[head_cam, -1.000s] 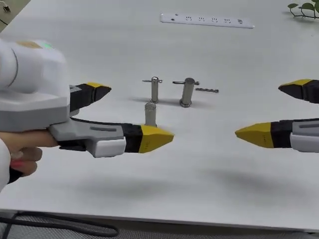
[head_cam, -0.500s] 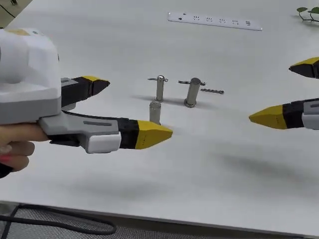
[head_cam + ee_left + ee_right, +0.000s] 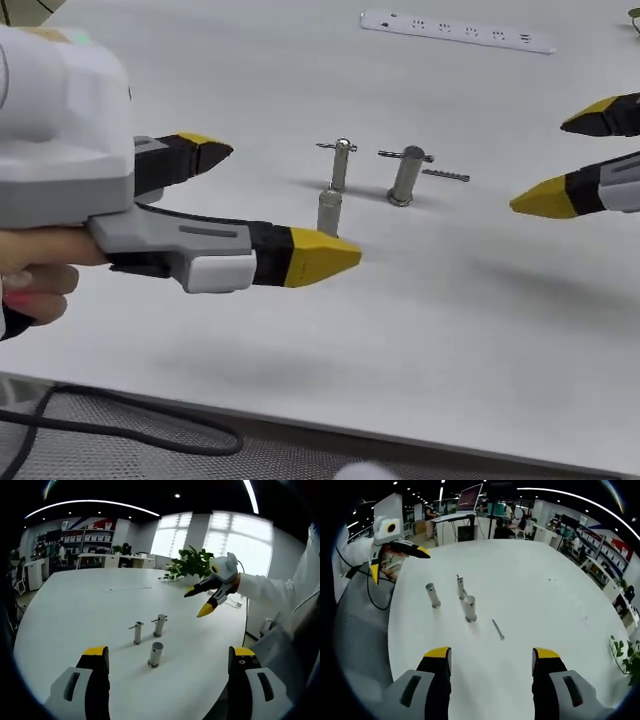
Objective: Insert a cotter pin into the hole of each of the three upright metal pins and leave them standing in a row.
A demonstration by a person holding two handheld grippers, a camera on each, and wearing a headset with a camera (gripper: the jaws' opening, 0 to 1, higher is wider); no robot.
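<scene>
Three short, smooth steel cylinders stand upright near the middle of the matte white worktop. The far-left pin and the far-right pin each carry a thin wire cotter crosswise near the top. The bare pin stands closer to the near edge. A loose cotter pin lies flat just right of them. The left gripper and the right gripper, each with wedge-shaped yellow tips, hang above the surface with jaws spread wide, holding and touching nothing.
</scene>
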